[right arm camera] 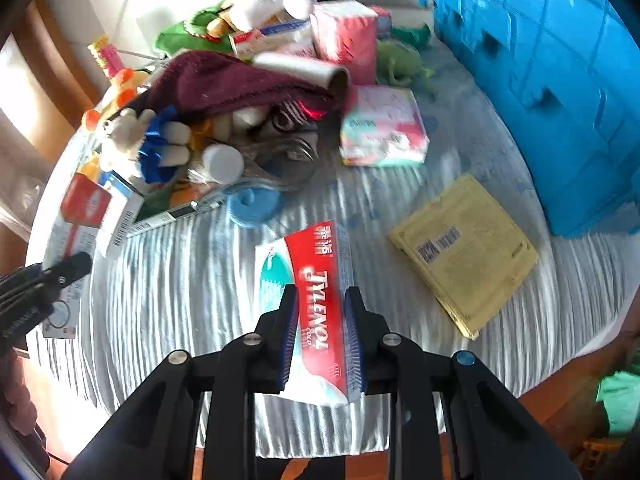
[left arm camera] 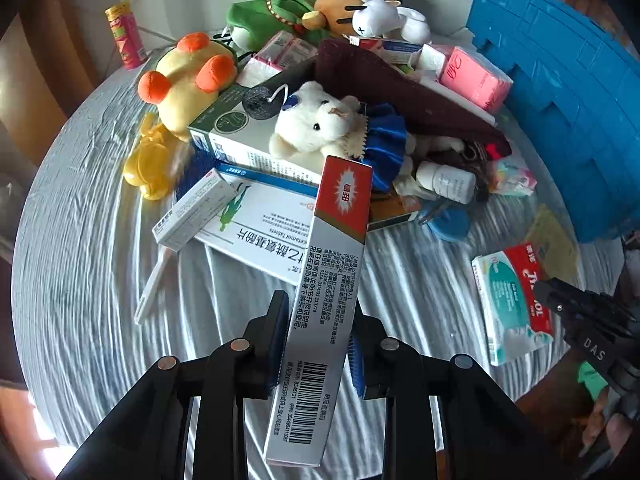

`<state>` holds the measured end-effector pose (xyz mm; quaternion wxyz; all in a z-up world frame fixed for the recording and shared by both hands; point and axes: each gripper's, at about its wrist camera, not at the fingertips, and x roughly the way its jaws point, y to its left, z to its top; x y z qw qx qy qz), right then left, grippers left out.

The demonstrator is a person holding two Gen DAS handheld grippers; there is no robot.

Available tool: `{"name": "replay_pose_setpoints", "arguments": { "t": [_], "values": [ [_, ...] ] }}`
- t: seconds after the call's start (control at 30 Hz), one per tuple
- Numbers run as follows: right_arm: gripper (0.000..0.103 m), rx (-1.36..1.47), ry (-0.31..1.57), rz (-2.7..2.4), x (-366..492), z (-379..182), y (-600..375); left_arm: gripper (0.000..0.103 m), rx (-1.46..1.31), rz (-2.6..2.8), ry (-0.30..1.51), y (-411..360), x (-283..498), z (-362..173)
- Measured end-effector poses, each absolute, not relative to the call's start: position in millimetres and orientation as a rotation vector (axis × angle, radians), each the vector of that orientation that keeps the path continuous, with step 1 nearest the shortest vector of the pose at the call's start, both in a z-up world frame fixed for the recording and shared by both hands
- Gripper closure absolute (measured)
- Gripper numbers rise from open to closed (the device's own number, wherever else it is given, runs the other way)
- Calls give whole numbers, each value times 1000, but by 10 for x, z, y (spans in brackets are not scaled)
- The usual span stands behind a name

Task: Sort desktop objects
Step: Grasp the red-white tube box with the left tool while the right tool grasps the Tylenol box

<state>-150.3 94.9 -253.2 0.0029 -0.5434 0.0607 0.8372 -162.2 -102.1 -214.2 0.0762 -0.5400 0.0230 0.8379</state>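
Note:
My left gripper [left arm camera: 318,316] is shut on a long grey medicine box with a red end [left arm camera: 328,300] and holds it above the table; the same box shows at the left of the right wrist view [right arm camera: 82,216]. My right gripper [right arm camera: 322,316] has its jaws on both sides of a red and white Tylenol box [right arm camera: 316,300] lying on the cloth; I cannot tell whether they press it. The Tylenol box also shows in the left wrist view [left arm camera: 512,304], with the right gripper's finger [left arm camera: 568,304] at it.
A heap of plush toys, medicine boxes, tissue packs and a maroon cloth [left arm camera: 400,84] fills the back of the table. A blue crate [right arm camera: 540,80] stands at the right. A yellow packet [right arm camera: 464,252] lies near it. A pink can [left arm camera: 125,36] stands far left.

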Motion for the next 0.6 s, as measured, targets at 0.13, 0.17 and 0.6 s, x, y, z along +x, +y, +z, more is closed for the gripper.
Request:
{"name": "replay_pose_setpoints", "arguments": {
  "t": [0.13,0.17,0.6],
  "values": [
    [11,-1715,166,2581,-1339,-2628,1042,77,-1668,2476,87,-1073,-1747,-2540],
    [9,-1718,156,2574,-1328,-2650,1040,77,-1679,2469,94,-1059,-1769,-2600],
    [9,-1787,21,2513,-1538,-3008,842,79,-1734,2445,126,-1059,-1911,-2991]
  ]
}}
